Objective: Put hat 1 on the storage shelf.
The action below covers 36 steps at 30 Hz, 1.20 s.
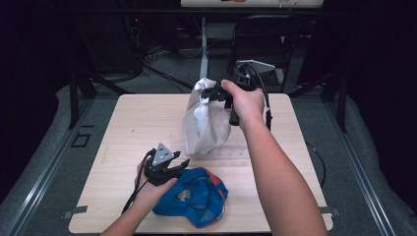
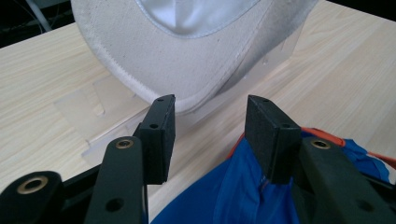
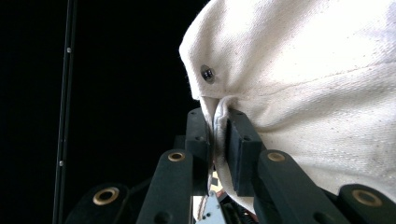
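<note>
Cream canvas cap (image 1: 206,118) is hanging above the wooden table (image 1: 137,123), pinched by the right gripper (image 1: 220,92); the left gripper (image 1: 169,164), jaws apart and empty, is hovering over the blue cap (image 1: 201,196), below the brim.

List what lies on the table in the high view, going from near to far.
Blue cap nearest, with the left hand-held gripper at its far-left edge → clear plastic stand → white cap, held up at its far end by the right hand-held gripper.
</note>
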Each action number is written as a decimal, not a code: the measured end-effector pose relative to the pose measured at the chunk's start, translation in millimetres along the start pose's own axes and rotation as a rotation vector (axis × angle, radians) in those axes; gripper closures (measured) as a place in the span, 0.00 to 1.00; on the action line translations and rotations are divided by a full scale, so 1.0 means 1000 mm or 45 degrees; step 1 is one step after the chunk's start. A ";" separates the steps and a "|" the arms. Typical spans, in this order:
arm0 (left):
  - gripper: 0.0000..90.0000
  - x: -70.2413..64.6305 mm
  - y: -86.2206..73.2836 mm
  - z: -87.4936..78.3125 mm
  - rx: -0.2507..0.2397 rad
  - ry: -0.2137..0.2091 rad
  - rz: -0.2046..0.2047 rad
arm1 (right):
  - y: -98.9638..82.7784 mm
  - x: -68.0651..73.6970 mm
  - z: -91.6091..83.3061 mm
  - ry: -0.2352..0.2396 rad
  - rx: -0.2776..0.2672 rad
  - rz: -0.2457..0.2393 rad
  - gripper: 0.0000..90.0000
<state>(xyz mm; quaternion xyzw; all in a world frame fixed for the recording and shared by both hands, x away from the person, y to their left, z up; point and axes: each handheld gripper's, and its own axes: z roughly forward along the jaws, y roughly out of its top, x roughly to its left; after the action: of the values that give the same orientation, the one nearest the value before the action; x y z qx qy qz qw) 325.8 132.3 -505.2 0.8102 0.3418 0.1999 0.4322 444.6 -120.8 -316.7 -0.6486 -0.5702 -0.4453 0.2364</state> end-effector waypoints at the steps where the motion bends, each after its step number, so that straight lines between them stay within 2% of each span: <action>1: 0.60 -0.001 0.001 0.002 0.002 0.004 0.003 | 0.000 0.000 0.000 0.001 0.000 0.000 0.90; 6: 0.60 -0.008 0.005 0.012 0.015 0.017 0.029 | -0.001 0.000 0.000 0.003 0.002 -0.002 0.90; 10: 0.60 -0.012 0.009 0.020 0.018 0.054 0.032 | -0.001 0.001 0.000 0.005 0.004 -0.001 0.90; 13: 0.67 -0.012 0.010 0.022 0.021 0.064 0.022 | -0.001 0.001 0.000 0.006 -0.009 0.003 0.90; 15: 0.73 -0.009 0.010 0.021 0.019 0.069 0.003 | -0.001 0.000 0.000 0.004 0.007 0.002 0.89; 21: 0.82 -0.002 0.009 0.016 0.006 0.067 0.017 | -0.002 0.002 0.001 0.010 0.008 -0.001 0.89; 29: 0.85 0.007 0.007 0.011 -0.010 0.028 0.012 | -0.002 0.004 0.001 0.013 0.005 -0.002 0.89; 31: 0.87 0.010 0.007 0.011 -0.022 0.010 -0.003 | -0.002 0.005 0.002 0.013 0.004 -0.003 0.89; 33: 0.87 0.015 0.006 0.010 -0.033 -0.020 -0.025 | -0.002 0.006 0.003 0.013 0.007 -0.007 0.89; 34: 0.87 0.021 0.005 0.009 -0.050 -0.055 -0.069 | -0.003 0.007 0.004 0.014 0.012 -0.013 0.89; 36: 0.87 0.027 0.003 0.008 -0.066 -0.083 -0.104 | -0.003 0.007 0.005 0.008 0.014 -0.014 0.89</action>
<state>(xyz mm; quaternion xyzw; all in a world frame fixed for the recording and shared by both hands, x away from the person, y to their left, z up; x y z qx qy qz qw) 349.9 146.3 -506.4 0.7901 0.3551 0.1644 0.4718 442.8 -112.4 -314.0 -0.6428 -0.5755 -0.4454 0.2394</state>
